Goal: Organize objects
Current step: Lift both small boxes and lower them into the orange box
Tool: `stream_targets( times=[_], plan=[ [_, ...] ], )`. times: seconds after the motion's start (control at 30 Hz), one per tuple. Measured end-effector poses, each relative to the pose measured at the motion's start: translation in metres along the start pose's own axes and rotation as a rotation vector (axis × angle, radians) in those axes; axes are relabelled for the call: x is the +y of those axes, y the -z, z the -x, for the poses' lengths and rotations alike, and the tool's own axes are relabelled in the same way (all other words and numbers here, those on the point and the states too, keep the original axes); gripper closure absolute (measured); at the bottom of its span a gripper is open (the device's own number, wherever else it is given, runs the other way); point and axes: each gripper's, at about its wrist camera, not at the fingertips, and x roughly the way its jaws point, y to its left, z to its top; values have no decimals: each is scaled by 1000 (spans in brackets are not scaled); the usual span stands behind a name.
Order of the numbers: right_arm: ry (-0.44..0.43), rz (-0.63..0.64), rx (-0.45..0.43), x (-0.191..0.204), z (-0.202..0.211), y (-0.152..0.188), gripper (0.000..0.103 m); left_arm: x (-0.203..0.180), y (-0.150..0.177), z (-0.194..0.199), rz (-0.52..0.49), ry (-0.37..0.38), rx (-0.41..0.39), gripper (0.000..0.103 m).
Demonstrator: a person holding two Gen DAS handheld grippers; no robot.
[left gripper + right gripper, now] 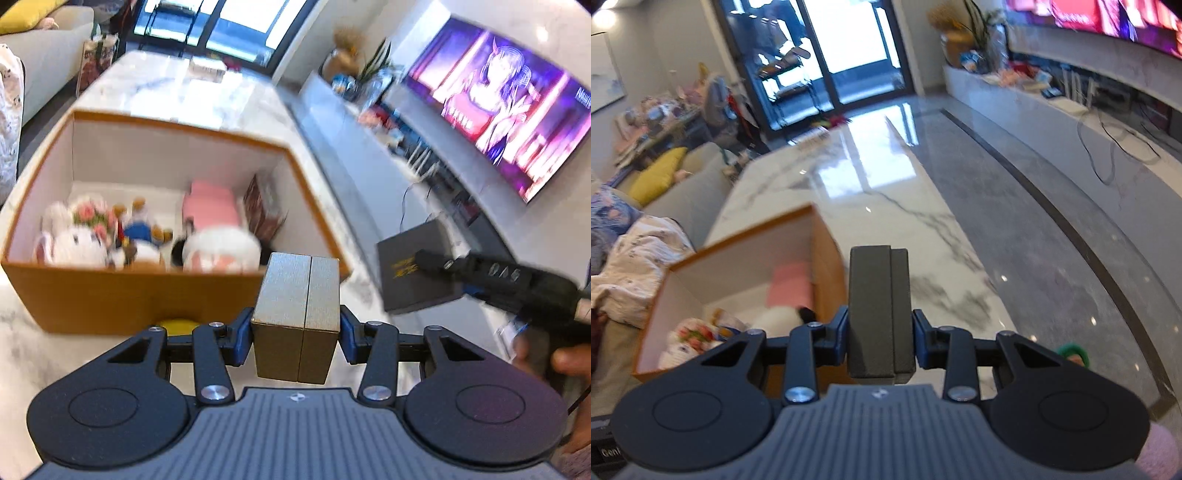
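Note:
My left gripper is shut on a small gold box and holds it above the near right corner of the open orange box. The orange box holds plush toys, a pink item and a dark red packet. My right gripper is shut on a dark grey box, seen edge-on, held over the marble table to the right of the orange box. In the left wrist view the right gripper holds that grey box with gold print.
The marble table stretches ahead. A yellow object lies by the orange box's near wall. A green item lies at the table's right edge. A sofa stands left, a TV console and TV right.

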Motion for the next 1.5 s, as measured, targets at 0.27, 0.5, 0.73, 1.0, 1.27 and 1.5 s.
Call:
stream_targets(
  times=[0.27,0.5,0.73,1.0,1.27,1.5],
  plan=[
    [-111,50,13,42,-18,-22,67,22,-42,19,52,-16,-141,50],
    [-164,92,51,76,-64,-45,67,56,-80,10,70,-130,-197,50],
    [-197,105,135,103,-125,-62,67,99,-111,-23,125,-165,-157,50],
    [-225,127,248,134,-198,-66,67,135,-118,-56,161,-166,-105,50],
    [-237,167,340,153,-242,-50,67,144,-111,-81,147,-172,-6,50],
    [-149,198,340,139,-251,-43,68,145,-102,-84,146,-162,42,50]
  ],
)
